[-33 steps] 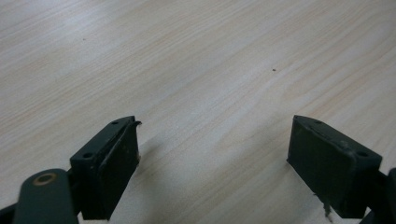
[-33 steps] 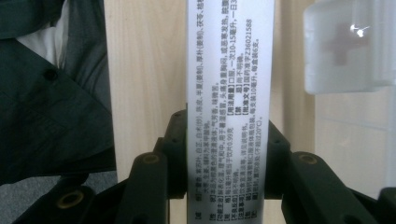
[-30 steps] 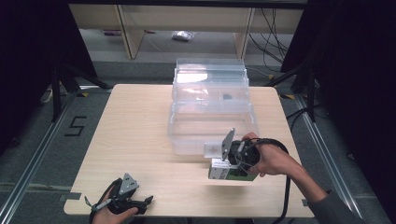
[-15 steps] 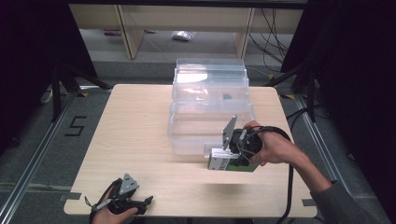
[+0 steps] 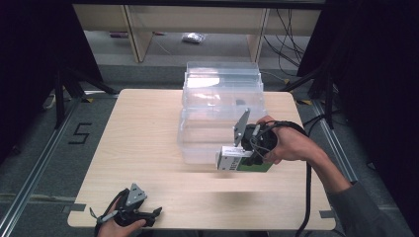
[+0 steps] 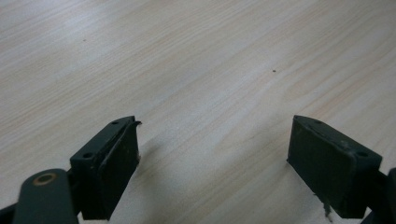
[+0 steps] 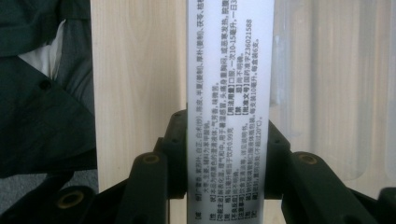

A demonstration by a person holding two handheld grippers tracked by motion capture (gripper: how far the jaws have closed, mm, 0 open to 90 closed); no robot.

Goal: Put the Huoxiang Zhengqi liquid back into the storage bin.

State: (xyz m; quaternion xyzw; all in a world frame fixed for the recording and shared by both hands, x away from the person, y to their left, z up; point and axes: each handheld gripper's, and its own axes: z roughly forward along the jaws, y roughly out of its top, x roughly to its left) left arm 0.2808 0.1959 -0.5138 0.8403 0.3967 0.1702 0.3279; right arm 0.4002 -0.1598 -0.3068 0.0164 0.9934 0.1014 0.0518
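I see a dim room with a grey floor, a pale shelf at the far side, and in the middle a light wooden table (image 5: 148, 143). I take the clear plastic bin (image 5: 222, 106) on this table as my landmark; it stands on the far half, a little to the right of the middle.

In the high view, the right gripper (image 5: 236, 159) is just in front of the bin, at its near right corner, and above the table surface. It is held by the right hand (image 5: 286, 143), and a cable goes from it toward the near edge. In its jaws there is a small box (image 5: 242, 163), white with a green side, which lies about level and close to the near wall of the bin. The left gripper (image 5: 150, 213) is well apart from the bin, at the near left edge of the table, under the left hand (image 5: 118, 227).

In the left gripper view, I see the two black jaws standing wide apart, with nothing between them, only bare wood of the table below.

In the right gripper view, the jaws are clamped on the box (image 7: 229, 93) from both sides. Its white face has small printed text and goes up from the jaws. To the right of the box I see the ribbed wall of the bin (image 7: 336, 93), to the left the table wood and a dark sleeve (image 7: 42, 116).
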